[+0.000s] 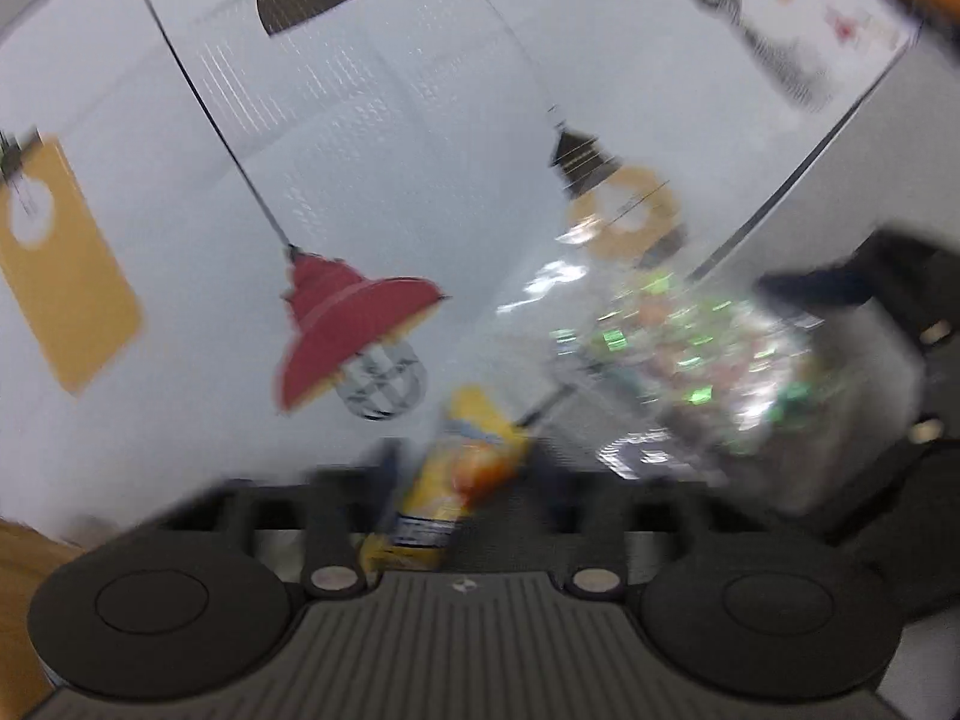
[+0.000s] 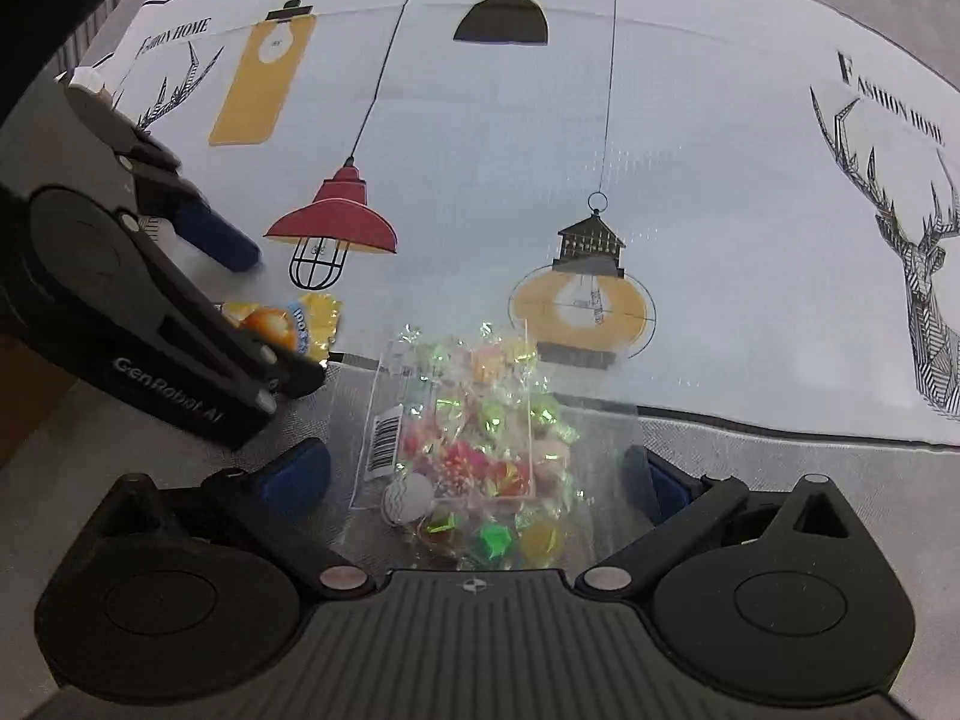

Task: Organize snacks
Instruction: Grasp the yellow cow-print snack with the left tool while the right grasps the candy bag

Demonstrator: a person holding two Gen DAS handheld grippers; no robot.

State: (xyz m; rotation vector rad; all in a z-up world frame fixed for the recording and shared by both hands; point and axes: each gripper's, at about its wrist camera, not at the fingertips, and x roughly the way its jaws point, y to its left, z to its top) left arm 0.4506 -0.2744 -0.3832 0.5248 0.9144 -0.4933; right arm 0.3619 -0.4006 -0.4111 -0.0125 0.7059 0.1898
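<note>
Candy bag [image 2: 480, 444] lies near us between our right gripper's [image 2: 480, 480] spread fingers, ready for a grab; left gripper [image 2: 258, 324] seems clamped on the yellow packet [image 2: 294, 324], though blur hides it.

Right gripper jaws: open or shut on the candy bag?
Open. In the right wrist view the right gripper has its blue pads wide apart on either side of the clear candy bag, which lies flat on the table; neither pad touches it.

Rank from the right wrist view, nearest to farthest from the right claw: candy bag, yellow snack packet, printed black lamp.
1. candy bag: between the right claw fingers.
2. yellow snack packet: farther, left, at the left claw.
3. printed black lamp: top, farthest.
</note>
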